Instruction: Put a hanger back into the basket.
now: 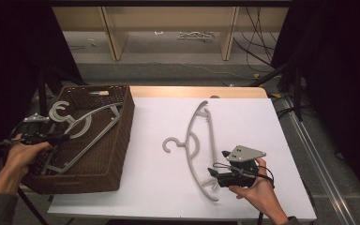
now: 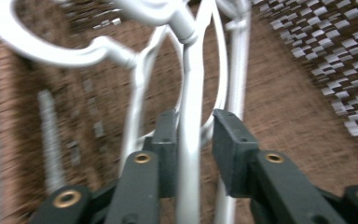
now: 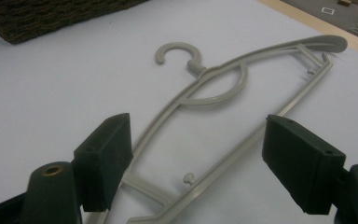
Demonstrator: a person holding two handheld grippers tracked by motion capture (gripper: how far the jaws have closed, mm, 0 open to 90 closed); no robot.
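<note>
Landmark: the brown wicker basket (image 1: 108, 154) sitting at the left end of the white table (image 1: 243, 117).

Left gripper (image 1: 51, 138) is reaching into the basket from its left side. In the left gripper view its tongs are sitting slightly spread, with a bar of a grey hanger in the basket (image 2: 189, 140) running between the fingers (image 2: 168, 144). Left finger is looking like it is touching the bar, right finger is standing clear; the picture is blurred, so contact is hard to call. No squeeze on it. At least two hangers are lying in the basket, hooks toward its far left corner.

Right gripper (image 1: 215, 178) is hovering well to the right of the basket, near the front edge of the table. Tongs are standing wide apart, pinching nothing, straddling the near end of the hanger on the table (image 3: 223, 93). That one is lying flat to the right of the basket, hook pointing toward the basket.
</note>
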